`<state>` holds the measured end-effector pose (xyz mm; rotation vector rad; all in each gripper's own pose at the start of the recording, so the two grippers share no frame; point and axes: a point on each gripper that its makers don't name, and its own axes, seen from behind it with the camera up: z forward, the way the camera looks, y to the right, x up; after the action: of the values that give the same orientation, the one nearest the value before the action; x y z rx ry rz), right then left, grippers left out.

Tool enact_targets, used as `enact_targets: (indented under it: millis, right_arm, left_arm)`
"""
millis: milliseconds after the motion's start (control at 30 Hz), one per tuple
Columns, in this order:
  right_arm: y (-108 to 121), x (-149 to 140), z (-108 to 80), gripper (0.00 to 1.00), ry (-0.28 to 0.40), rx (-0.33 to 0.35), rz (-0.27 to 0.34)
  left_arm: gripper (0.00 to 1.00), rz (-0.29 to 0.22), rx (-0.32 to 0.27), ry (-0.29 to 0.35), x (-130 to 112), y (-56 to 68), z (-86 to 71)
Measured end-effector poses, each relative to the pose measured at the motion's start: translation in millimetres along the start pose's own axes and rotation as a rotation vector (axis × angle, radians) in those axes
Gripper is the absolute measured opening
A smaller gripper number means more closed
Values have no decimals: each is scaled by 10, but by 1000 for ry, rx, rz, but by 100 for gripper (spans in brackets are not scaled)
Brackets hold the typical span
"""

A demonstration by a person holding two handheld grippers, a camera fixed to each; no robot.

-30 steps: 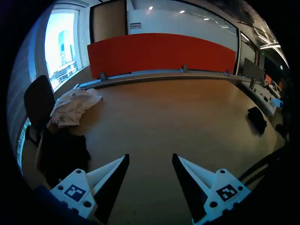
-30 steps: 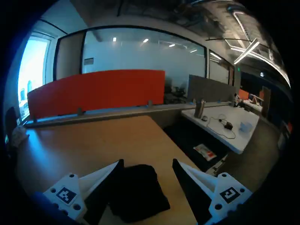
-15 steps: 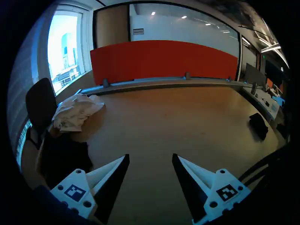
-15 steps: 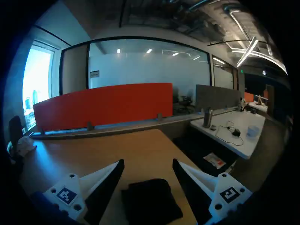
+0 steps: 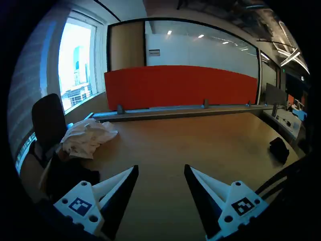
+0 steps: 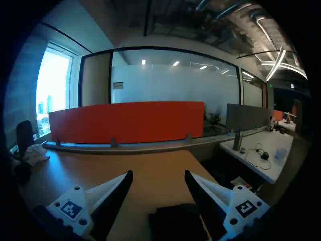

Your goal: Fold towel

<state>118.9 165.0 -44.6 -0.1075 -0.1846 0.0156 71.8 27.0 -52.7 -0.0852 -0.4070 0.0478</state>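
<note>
Hovered over a bare wooden desk [image 5: 192,140] with the left gripper [image 5: 160,176] spread wide, nothing between the fingers. Same with the right gripper [image 6: 158,180]: parted, empty, poised above a dark folded cloth [image 6: 176,220] near the desk's near edge, not touching it as far as could be told.

Found the towel [image 5: 88,136] crumpled in a pale heap at the far left corner of the desk, just beside a black chair [image 5: 47,118] and well apart from both grippers.

Looked like the fetching stage, with nothing yet laid out to fold. Called for a reach across to that left corner first, left gripper leading as the nearer one. Best pinched at a free edge or corner of the heap rather than deep in the bulk, so as to lift one layer and not a wad. Needed carrying to the bare middle of the desk, clear of the dark folded cloth, then spreading flat with a gripper on each of two corners before any fold.

Risked snagging on the chair or on the dark bundle [image 5: 68,176] just below the heap if pulled low; lifting first, then carrying, seemed safer. Could not tell whether the heap held one towel or several.
</note>
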Motion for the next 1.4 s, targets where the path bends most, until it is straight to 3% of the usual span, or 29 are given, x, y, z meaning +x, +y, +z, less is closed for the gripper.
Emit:
enact_targets:
  millis: [600,1400]
  right_arm:
    - [-554,256,47,100,28,82,-25]
    - [-1463,557,161,100,88,143,-62]
  left_arm:
    - [84,-23,27,121,386,-143,40]
    - [84,-40,23,209,733,-224,102]
